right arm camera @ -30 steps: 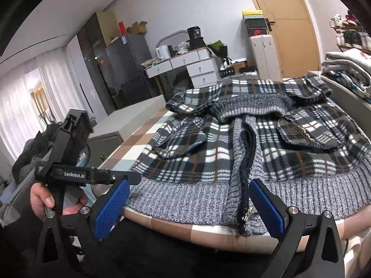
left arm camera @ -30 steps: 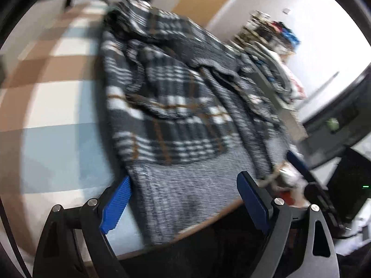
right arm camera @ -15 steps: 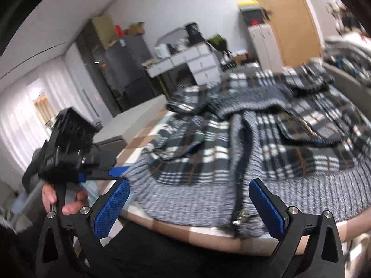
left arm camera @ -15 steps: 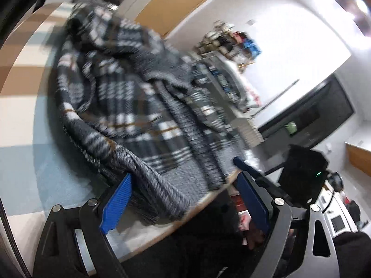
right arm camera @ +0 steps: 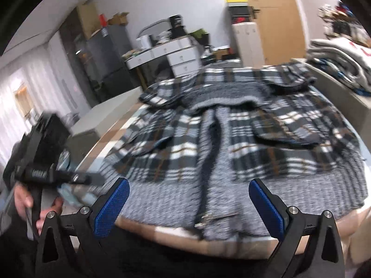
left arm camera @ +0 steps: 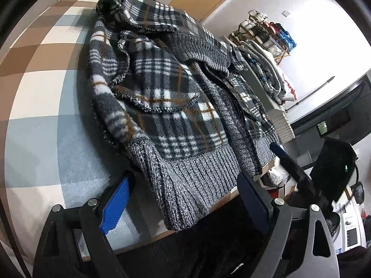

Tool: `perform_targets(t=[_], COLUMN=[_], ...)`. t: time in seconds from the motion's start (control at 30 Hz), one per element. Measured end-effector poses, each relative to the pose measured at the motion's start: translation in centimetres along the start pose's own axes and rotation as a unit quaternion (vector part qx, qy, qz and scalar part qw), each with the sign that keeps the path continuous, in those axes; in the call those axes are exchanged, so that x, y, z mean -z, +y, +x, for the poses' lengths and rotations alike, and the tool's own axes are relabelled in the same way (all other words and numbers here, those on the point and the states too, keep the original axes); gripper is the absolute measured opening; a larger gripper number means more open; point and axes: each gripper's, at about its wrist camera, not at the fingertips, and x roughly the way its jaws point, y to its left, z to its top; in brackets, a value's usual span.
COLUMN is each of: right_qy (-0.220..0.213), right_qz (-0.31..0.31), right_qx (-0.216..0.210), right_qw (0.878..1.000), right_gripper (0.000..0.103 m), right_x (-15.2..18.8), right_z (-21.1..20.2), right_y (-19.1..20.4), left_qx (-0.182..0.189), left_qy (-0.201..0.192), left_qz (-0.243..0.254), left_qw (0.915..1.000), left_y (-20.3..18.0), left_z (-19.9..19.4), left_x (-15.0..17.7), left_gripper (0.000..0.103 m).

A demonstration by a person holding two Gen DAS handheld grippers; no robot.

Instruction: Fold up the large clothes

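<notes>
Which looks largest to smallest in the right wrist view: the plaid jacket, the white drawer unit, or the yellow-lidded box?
1. plaid jacket, filling most of the table.
2. white drawer unit.
3. yellow-lidded box.
The jacket lies nearest the camera, so only apparent size is ranked.

We see the jacket (right arm camera: 231,143) spread flat on the worktop (left arm camera: 41,106), its hem along the near edge and its collar toward the far side. From the right wrist view, the zip line runs down the middle, with one pocket on each side of it. The right claw (right arm camera: 190,201) sits before the hem, either side of the zip's lower end and apart from the cloth. The left claw (left arm camera: 183,199) sits at the hem's left corner, which lies between its open jaws and hangs over the edge. A hand (right arm camera: 25,206) holds it, left of the worktop. Behind the worktop stand drawers (right arm camera: 178,58); a pile of clothes (right arm camera: 343,62) lies to its right.
</notes>
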Motion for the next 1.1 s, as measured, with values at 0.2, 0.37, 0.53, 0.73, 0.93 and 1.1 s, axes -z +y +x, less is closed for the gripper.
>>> perform_targets(t=[0.2, 0.37, 0.53, 0.73, 0.93, 1.1], right_qy=[-0.045, -0.014, 0.043, 0.073, 0.093, 0.121], right_qz=[0.075, 0.11, 0.165, 0.188, 0.175, 0.164], right_qx=[0.033, 0.101, 0.07, -0.02, -0.018, -0.027], right_qw=[0.996, 0.989, 0.983, 0.979, 0.98, 0.979], right_gripper=[0.103, 0.103, 0.103, 0.103, 0.103, 0.103], right_x=[-2.6, -4.0, -3.0, -3.1, -4.5, -5.0], right_z=[-4.3, -6.1, -4.9, -3.0, -1.3, 0.0], right_y=[-7.6, -15.5, -20.1, -20.9, -20.9, -20.7], left_qx=[-0.001, -0.011, 0.015, 0.042, 0.018, -0.011], left_qy=[0.0, 0.004, -0.013, -0.037, -0.054, -0.044], left_qz=[-0.012, -0.005, -0.002, 0.028, 0.063, 0.06], left_qw=[0.9999, 0.9999, 0.9998, 0.998, 0.9963, 0.9972], left_y=[0.5, 1.1, 1.3, 0.0, -1.5, -1.4], left_z=[0.3, 0.8, 0.0, -0.9, -1.0, -0.1], left_x=[0.2, 0.5, 0.7, 0.3, -0.2, 0.0], left_gripper=[0.043, 0.015, 0.012, 0.012, 0.013, 0.013])
